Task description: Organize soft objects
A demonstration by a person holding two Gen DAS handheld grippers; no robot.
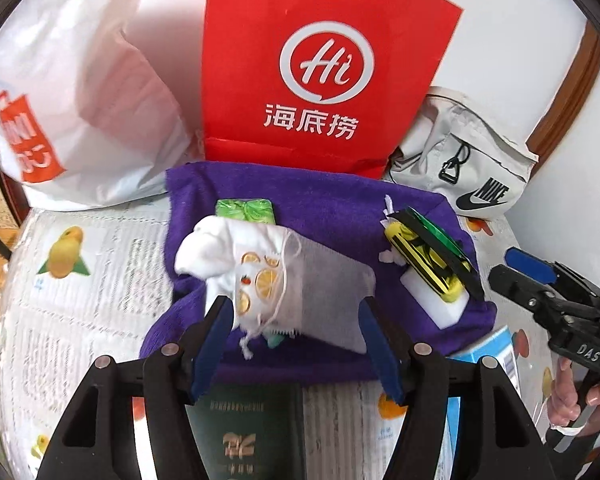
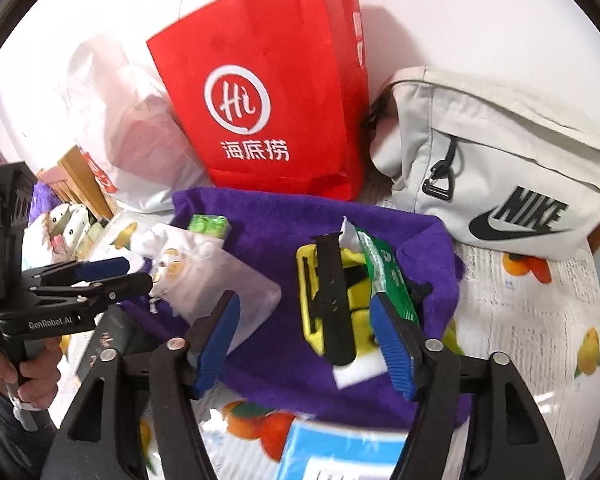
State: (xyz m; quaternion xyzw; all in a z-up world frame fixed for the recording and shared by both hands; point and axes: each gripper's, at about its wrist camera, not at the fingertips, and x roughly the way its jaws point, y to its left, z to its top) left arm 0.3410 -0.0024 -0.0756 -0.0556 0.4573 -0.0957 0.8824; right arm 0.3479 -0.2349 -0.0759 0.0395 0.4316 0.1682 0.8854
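A purple towel lies on the table with small items on it. A white drawstring pouch with lemon print lies at its left, over a translucent white bag. My left gripper is open, its blue pads either side of the pouch's near end; it also shows in the right wrist view. A yellow-and-black item with a black strap rests on a white sponge block. My right gripper is open around it, empty.
A red paper bag, a white plastic bag and a grey Nike bag stand behind the towel. A green packet lies at the towel's back. A dark green booklet and a blue box lie in front.
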